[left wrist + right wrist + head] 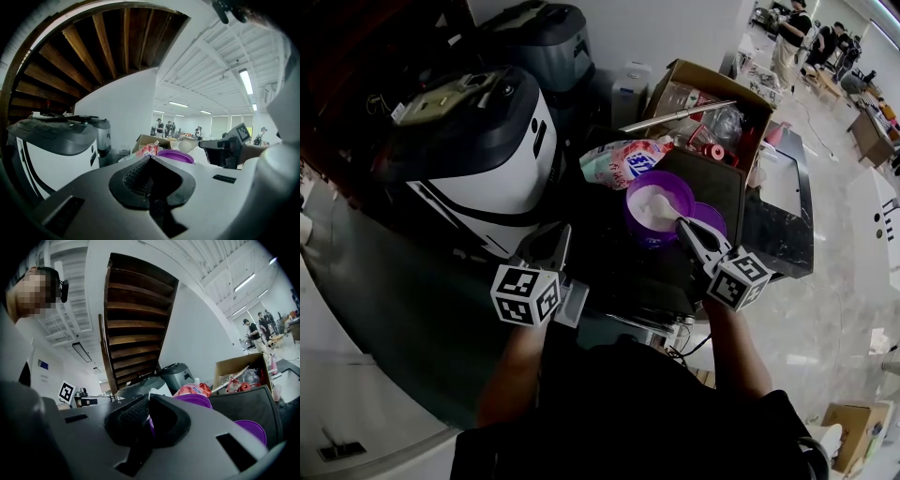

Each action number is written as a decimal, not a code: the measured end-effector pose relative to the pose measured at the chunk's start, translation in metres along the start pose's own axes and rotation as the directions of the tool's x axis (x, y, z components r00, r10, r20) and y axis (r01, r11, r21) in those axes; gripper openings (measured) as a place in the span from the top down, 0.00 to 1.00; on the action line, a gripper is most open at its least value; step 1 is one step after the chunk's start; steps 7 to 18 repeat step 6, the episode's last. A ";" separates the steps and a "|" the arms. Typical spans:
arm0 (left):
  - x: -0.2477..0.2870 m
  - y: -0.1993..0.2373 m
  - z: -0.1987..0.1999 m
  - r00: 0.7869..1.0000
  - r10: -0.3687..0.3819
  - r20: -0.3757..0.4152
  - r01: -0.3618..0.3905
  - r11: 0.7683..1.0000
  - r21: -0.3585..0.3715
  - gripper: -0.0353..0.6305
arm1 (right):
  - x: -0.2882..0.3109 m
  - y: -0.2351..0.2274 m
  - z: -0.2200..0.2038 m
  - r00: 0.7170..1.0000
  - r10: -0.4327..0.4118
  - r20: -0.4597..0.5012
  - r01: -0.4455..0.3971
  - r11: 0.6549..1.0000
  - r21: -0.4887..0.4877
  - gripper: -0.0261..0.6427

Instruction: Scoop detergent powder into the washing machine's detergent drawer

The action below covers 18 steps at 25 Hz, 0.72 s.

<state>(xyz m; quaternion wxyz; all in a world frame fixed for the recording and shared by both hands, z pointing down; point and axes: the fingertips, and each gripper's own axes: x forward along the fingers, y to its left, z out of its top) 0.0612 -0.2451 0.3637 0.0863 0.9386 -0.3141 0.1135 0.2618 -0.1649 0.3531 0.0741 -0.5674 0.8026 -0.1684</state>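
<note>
Head view: the right gripper [686, 228] reaches over the rim of the purple tub [649, 187], its fingers at or just above the white powder [656, 208]. The step in hand looks like loading the scoop. The left gripper [558, 246] hangs beside the white machine [487, 178], apart from the tub. The detergent drawer cannot be made out.

Left gripper view: its own fingers are pressed together with nothing between them. Across the tub, a white scoop [186, 146] sticks out from the right gripper, just above the rim.

Right gripper view: the fingers are clamped on the scoop's thin white handle, with the tub just beyond their tips. The next move probably calls for lifting the scoop level and carrying it steadily toward the machine, so no powder spills.
</note>
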 end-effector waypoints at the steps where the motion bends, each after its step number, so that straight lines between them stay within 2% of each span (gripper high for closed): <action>1: -0.001 0.000 0.000 1.000 0.001 -0.001 -0.001 1.000 0.000 0.94 | 0.000 0.001 0.000 1.000 0.000 0.000 0.000 1.000 0.000 0.94; 18: -0.005 -0.003 -0.001 1.000 -0.002 0.001 0.002 1.000 0.002 0.94 | -0.005 0.003 -0.001 1.000 -0.003 0.002 0.003 1.000 0.003 0.94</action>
